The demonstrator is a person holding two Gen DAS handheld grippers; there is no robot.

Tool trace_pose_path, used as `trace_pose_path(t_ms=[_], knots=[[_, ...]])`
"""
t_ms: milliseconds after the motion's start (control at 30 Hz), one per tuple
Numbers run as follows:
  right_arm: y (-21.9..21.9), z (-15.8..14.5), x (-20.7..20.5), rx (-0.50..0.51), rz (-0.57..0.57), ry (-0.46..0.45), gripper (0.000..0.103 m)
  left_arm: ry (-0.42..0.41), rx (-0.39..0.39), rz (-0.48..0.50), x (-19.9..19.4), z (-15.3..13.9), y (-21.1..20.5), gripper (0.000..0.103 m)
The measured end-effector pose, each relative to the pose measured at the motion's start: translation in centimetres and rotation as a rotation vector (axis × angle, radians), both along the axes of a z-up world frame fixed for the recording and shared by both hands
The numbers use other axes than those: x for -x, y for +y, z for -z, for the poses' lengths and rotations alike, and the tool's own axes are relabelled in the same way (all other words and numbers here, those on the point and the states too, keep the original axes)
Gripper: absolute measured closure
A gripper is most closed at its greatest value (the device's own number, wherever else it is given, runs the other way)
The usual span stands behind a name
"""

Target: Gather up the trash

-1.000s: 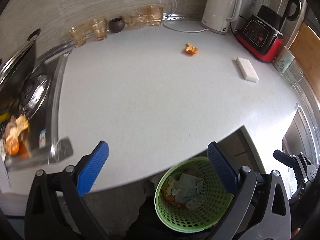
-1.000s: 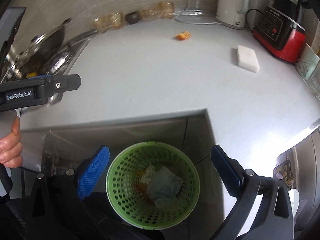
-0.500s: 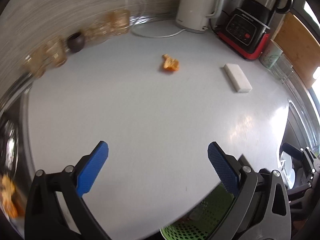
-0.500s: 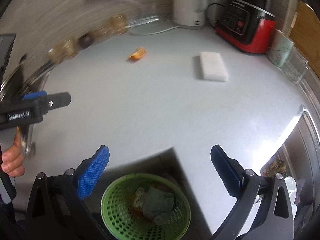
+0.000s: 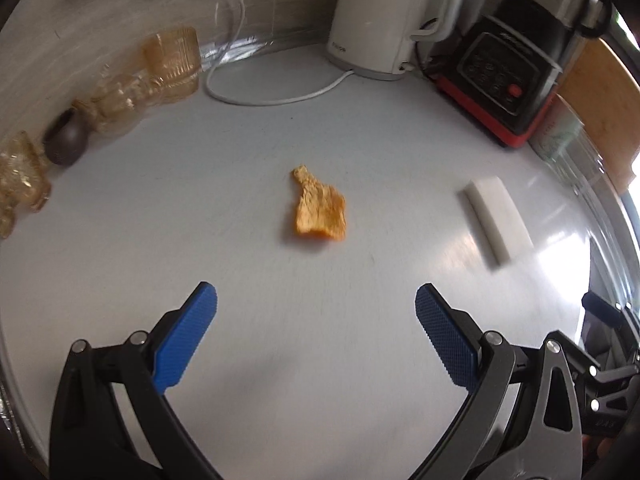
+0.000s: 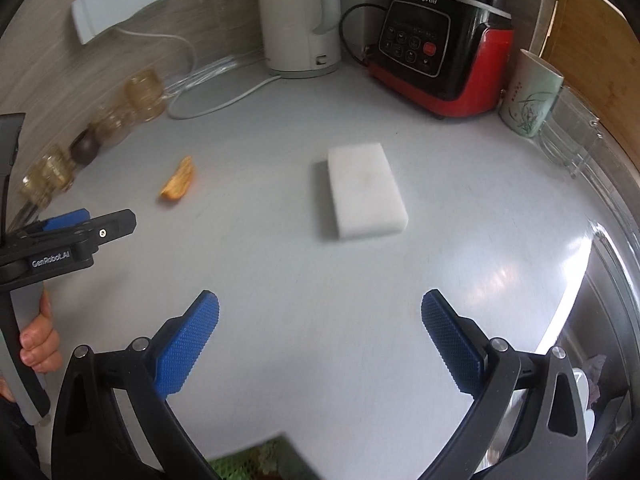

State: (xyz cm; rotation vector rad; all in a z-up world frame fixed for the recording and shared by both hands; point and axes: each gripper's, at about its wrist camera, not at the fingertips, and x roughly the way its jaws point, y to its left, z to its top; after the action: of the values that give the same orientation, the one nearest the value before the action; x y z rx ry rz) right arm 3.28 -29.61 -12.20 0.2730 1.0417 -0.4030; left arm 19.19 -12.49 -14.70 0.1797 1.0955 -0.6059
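We have swung both grippers up from the bin and out over the counter (image 5: 200, 220), so the next pickup is now lined up. Our left gripper (image 5: 316, 308) hangs with its fingers spread wide and empty, and the peel (image 5: 320, 212) (the only scrap left on the counter, as far as we can see) lies ahead of it, between the fingertips' lines but well short of contact. Our right gripper (image 6: 320, 312) is likewise spread and empty, facing the sponge (image 6: 366, 190). The bin (image 6: 248, 464) now shows only as a green sliver below the counter edge. We count one peel, one sponge, one kettle (image 5: 380, 20), one blender (image 6: 440, 44), one cup (image 6: 530, 94), and perhaps four or five amber glasses (image 5: 172, 62), blurred.
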Motion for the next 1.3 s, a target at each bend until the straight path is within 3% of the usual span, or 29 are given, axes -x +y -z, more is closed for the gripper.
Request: trace_pose_path(t_ms=[200, 467, 600, 667, 733, 867, 967, 1200, 1300], knots=[[-3.8, 2.9, -3.4, -0.004, -0.009, 0.021, 0.002, 0.025, -0.031, -0.065, -2.9, 3.1, -2.6, 0.008], [-7.4, 5.3, -6.6, -0.053, -0.019, 0.018, 0.002, 0.020, -0.078, -0.153, -4.3, 4.9, -4.1, 0.018], [-7.7, 5.7, -7.5, -0.055, -0.035, 0.024, 0.002, -0.015, -0.107, -0.174, -4.4, 4.8, -5.0, 0.033], [-7.8, 5.8, -7.8, -0.052, -0.038, 0.027, 0.002, -0.042, -0.125, -0.173, -4.3, 4.8, -5.0, 0.053], [-8.0, 5.9, -8.1, -0.053, -0.038, 0.027, 0.002, -0.044, -0.116, -0.165, -4.4, 4.6, -5.1, 0.065], [-8.1, 6.3, -8.4, -0.056, -0.036, 0.034, 0.002, -0.045, -0.097, -0.168, -4.3, 4.4, -4.5, 0.070], [-8.0, 6.5, -8.6, -0.054, -0.038, 0.037, 0.002, -0.056, -0.084, -0.161, -4.2, 3.9, -4.4, 0.081], [-7.9, 6.8, -9.0, -0.052, -0.028, 0.040, 0.003, -0.036, -0.055, -0.143, -4.0, 3.6, -3.7, 0.087], [-7.7, 6.7, -8.9, -0.016, -0.025, 0.040, 0.020, -0.045, -0.041, -0.131, -3.6, 3.2, -3.1, 0.087]])
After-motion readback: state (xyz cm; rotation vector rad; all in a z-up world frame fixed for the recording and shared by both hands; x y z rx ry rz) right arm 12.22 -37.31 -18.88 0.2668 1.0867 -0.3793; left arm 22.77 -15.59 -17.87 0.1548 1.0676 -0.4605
